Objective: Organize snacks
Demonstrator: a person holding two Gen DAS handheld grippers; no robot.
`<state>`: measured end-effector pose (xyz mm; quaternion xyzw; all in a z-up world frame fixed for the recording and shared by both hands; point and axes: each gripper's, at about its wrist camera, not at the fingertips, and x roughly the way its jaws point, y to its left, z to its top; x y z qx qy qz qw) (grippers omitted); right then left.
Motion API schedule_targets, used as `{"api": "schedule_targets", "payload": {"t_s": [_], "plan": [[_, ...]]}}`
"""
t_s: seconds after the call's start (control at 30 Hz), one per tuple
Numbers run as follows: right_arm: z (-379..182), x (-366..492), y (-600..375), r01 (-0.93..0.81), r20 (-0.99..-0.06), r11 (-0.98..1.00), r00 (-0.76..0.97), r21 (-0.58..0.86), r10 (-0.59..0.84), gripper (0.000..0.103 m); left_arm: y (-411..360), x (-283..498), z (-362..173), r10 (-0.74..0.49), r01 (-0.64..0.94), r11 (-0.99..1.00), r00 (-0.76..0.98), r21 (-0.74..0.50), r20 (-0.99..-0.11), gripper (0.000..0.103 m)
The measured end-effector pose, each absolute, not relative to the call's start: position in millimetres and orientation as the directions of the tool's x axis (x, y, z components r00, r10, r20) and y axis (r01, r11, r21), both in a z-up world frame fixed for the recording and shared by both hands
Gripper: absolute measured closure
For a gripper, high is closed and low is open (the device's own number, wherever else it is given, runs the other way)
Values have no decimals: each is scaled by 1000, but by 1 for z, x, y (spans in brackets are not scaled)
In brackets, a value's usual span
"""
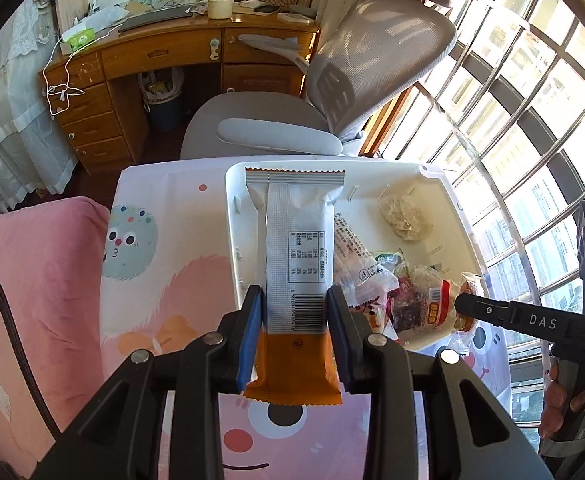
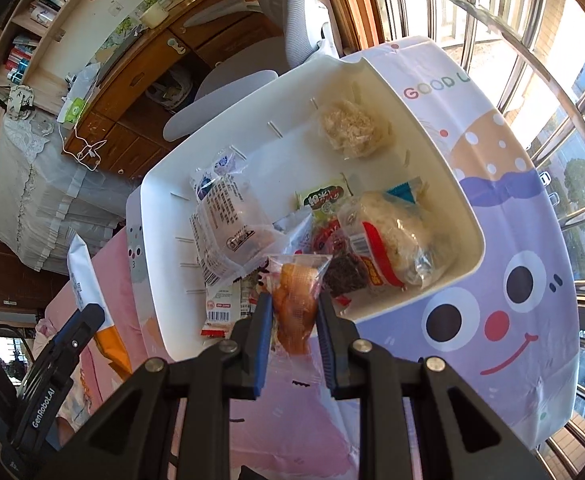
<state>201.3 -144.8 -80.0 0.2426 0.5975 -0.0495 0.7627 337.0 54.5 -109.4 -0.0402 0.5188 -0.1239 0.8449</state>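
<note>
My left gripper (image 1: 294, 294) is shut on a long white and orange snack bar packet (image 1: 296, 248), held over the left part of a white bin (image 1: 332, 166). My right gripper (image 2: 294, 300) is shut on a clear packet with an orange pastry (image 2: 294, 300), held over the near rim of the same bin (image 2: 248, 104). Several wrapped snacks lie in the bin: a clear printed bag (image 2: 228, 220), a red-labelled bun (image 2: 388, 232), a pale crumbly cake (image 2: 352, 128). The left gripper with its packet shows at the left edge of the right wrist view (image 2: 88, 280).
The bin stands on a table with a cartoon cloth (image 2: 512, 280). A grey office chair (image 1: 352, 80) and a wooden desk (image 1: 152, 56) stand behind it. A barred window (image 1: 532, 80) is on the right, pink bedding (image 1: 32, 280) on the left.
</note>
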Motion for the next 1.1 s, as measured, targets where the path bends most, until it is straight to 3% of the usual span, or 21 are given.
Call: {"api": "schedule_targets", "payload": {"t_s": [0.13, 0.2, 0.33, 0.43, 0.67, 0.87, 1.1], "plan": [[-79, 206, -152, 332, -924, 886, 312, 323, 220, 80, 47, 340, -111, -280, 155, 960, 448, -235, -849, 71], [-81, 210, -154, 318, -925, 890, 303, 326, 230, 79, 42, 340, -109, -298, 167, 954, 447, -249, -843, 49], [-84, 210, -158, 310, -925, 889, 283, 337, 252, 65, 32, 335, -105, -264, 168, 963, 463, -209, -846, 42], [-84, 205, -164, 312, -922, 884, 283, 347, 262, 58, 28, 329, -105, -239, 145, 970, 452, -194, -860, 29], [-85, 180, -183, 322, -925, 883, 281, 342, 256, 43, 22, 304, -111, -235, 95, 972, 417, -215, -878, 21], [-99, 144, -190, 309, -946, 903, 223, 297, 234, 39, 15, 264, -121, -231, 64, 972, 400, -224, -887, 12], [-108, 89, -189, 276, -972, 935, 138, 222, 190, 25, 15, 209, -135, -246, 44, 969, 323, -245, -914, 10]]}}
